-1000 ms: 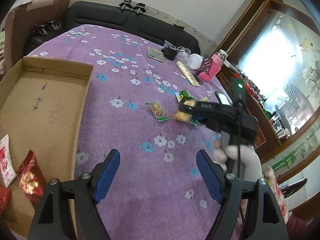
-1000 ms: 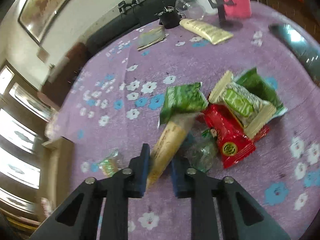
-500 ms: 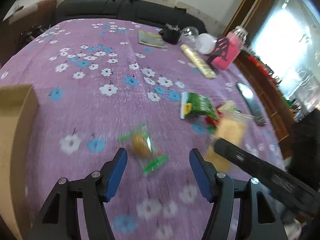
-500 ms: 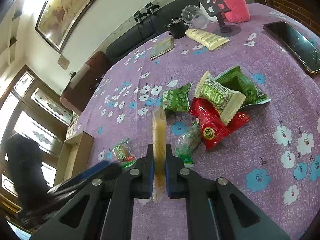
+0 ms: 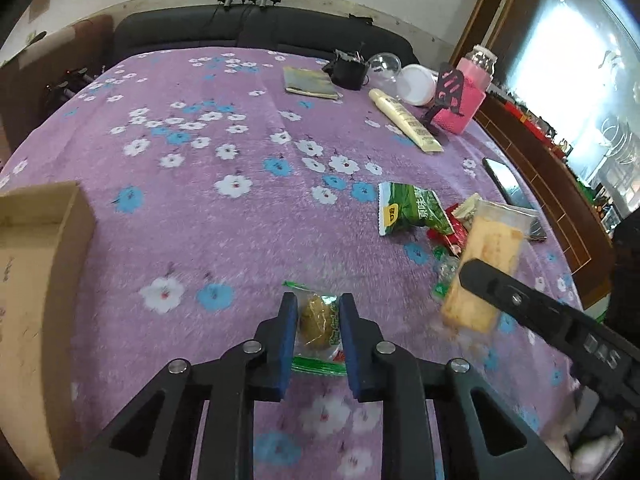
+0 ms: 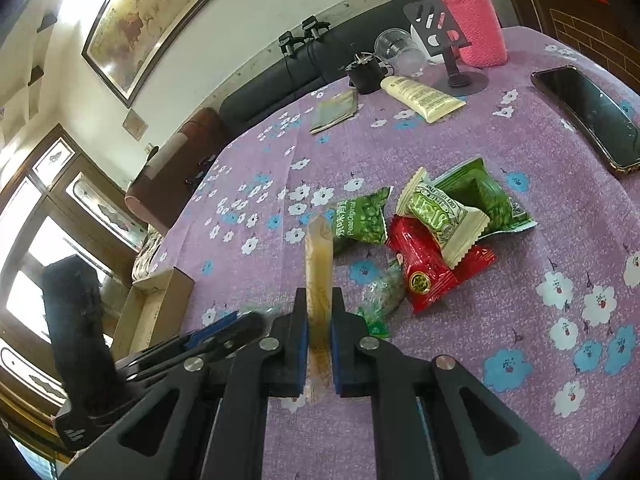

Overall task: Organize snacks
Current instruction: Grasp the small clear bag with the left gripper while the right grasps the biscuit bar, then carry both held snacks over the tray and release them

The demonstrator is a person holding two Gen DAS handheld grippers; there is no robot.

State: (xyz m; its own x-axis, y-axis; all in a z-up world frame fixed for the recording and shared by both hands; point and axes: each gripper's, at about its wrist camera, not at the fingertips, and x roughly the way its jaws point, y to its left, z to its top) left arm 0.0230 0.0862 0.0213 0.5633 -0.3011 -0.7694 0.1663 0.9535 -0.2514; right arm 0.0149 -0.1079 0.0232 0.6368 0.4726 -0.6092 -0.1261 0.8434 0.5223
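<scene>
My left gripper (image 5: 318,308) is shut on a small clear-wrapped round pastry (image 5: 316,322) that lies on the purple flowered cloth. My right gripper (image 6: 319,306) is shut on a long yellow cracker pack (image 6: 319,264) and holds it edge-on above the cloth; the same pack shows in the left wrist view (image 5: 486,268). A pile of snacks lies beyond: a green pea packet (image 6: 362,220), a red packet (image 6: 424,268), a cream and green packet (image 6: 440,216) and a small clear green packet (image 6: 380,296). The cardboard box (image 5: 32,280) stands at the left.
A phone (image 6: 592,116) lies at the right edge of the table. At the far side stand a pink bottle (image 6: 474,20), a black stand (image 6: 440,28), a cream tube (image 6: 420,94), a clear cup (image 6: 400,52) and a small booklet (image 6: 336,110). A dark sofa lies behind.
My left gripper has swung from the box side to the round pastry and shut on it. My right gripper has lifted the cracker pack off the pile and turned it edge-on.
</scene>
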